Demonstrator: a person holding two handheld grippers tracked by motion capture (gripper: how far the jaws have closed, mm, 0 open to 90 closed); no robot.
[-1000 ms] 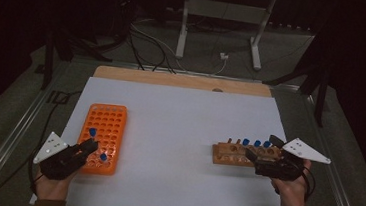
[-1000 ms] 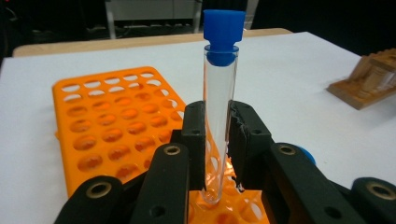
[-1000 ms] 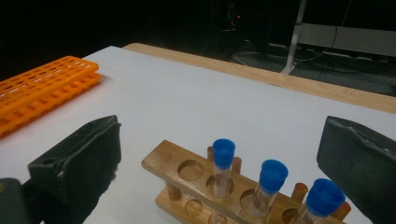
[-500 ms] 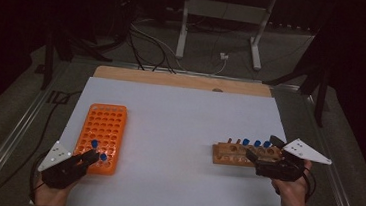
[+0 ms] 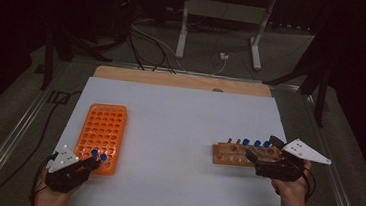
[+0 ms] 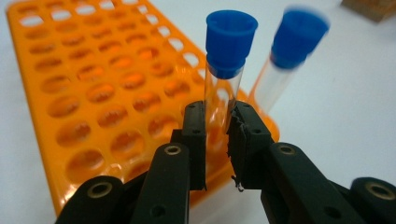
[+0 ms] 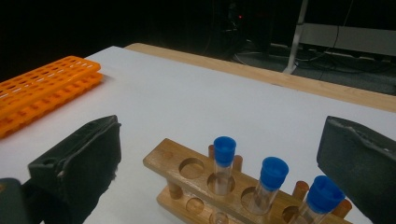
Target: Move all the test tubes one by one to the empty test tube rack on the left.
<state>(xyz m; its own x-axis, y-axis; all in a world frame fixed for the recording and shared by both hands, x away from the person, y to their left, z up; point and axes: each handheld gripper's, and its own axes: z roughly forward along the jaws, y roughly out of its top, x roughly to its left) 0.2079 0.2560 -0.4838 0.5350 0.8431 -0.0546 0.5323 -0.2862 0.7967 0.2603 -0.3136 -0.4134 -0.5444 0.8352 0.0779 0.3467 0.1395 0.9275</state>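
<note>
My left gripper (image 5: 93,161) (image 6: 217,126) is shut on a clear test tube with a blue cap (image 5: 95,152) (image 6: 225,79), upright over the near right corner of the orange rack (image 5: 101,126) (image 6: 93,93). Whether its bottom sits in a hole is hidden by the jaws. A second blue-capped tube (image 5: 103,157) (image 6: 289,51) stands just beyond it at the rack's corner. My right gripper (image 5: 263,147) (image 7: 224,158) is open, its jaws spread wide around the right end of the wooden rack (image 5: 226,154) (image 7: 168,161). Three blue-capped tubes (image 5: 257,142) (image 7: 224,154) stand in that rack, untouched.
The racks rest on a white sheet (image 5: 179,128) over the table, with a wooden edge (image 5: 183,80) along the far side. Beyond the table are a metal stand (image 5: 218,26) and cables on the floor. Most holes of the orange rack hold nothing.
My left gripper has drawn back toward the near edge, carrying its tube from the middle of the orange rack to its near right corner. The right gripper has stayed put.
</note>
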